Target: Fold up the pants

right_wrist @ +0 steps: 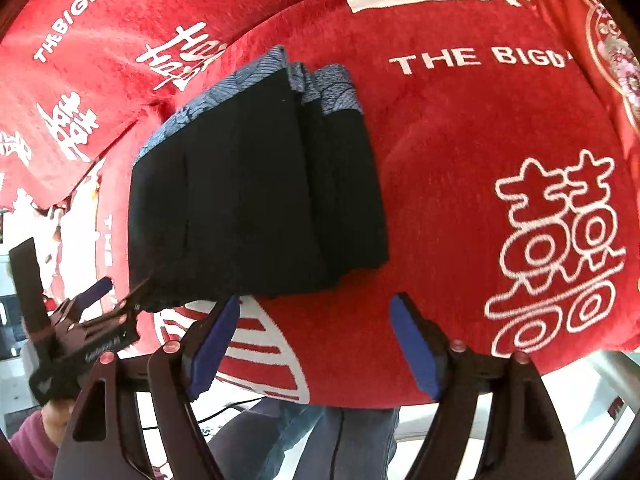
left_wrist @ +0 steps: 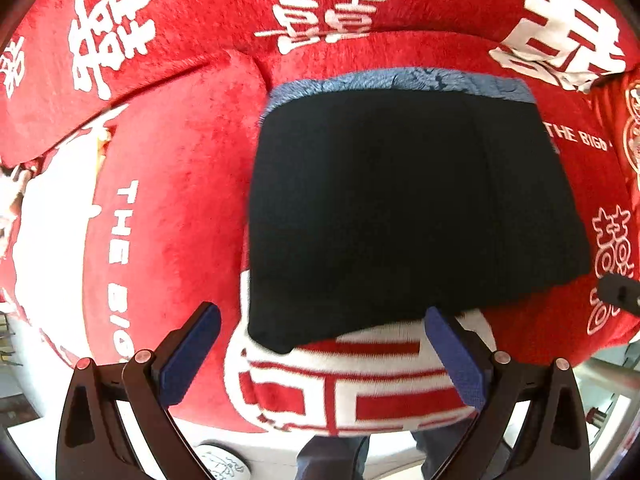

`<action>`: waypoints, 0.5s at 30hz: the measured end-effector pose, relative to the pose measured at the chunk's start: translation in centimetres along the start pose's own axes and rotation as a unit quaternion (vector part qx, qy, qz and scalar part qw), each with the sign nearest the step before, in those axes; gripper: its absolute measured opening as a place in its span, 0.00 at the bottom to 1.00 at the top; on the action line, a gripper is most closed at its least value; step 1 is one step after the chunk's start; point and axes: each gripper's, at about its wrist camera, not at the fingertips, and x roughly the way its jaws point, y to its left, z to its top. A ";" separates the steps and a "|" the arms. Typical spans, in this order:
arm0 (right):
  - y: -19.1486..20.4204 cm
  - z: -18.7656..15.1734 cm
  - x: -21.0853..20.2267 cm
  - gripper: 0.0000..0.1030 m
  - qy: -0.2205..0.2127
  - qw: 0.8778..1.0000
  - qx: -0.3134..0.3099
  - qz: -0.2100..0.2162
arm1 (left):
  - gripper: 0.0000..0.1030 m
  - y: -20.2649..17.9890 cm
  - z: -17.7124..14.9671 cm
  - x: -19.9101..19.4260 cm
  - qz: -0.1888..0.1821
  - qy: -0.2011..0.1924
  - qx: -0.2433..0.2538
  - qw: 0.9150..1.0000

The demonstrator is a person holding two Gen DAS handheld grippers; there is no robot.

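The black pants (left_wrist: 400, 208) lie folded into a compact rectangle on the red blanket (left_wrist: 176, 184), their blue-grey patterned lining showing along the far edge. In the right wrist view the same folded pants (right_wrist: 256, 200) show stacked layers. My left gripper (left_wrist: 320, 320) hovers open just above the near edge of the fold, blue pads spread wide, nothing between them. My right gripper (right_wrist: 316, 320) is open too, over red blanket just in front of the pants. The left gripper (right_wrist: 108, 292) shows at the left of the right wrist view, near the pants' near left corner.
The red blanket (right_wrist: 480, 120) with white characters and lettering covers the whole surface and drops off at the near edge. A person's legs in dark trousers (right_wrist: 304, 440) stand below that edge. A hand in a maroon sleeve (right_wrist: 32, 436) holds the left gripper.
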 end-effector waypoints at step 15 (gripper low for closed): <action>3.9 -3.9 -3.5 0.78 -0.012 0.999 0.000 -0.033 | 0.99 1.7 -4.1 -6.6 -0.013 0.000 -0.012 1.000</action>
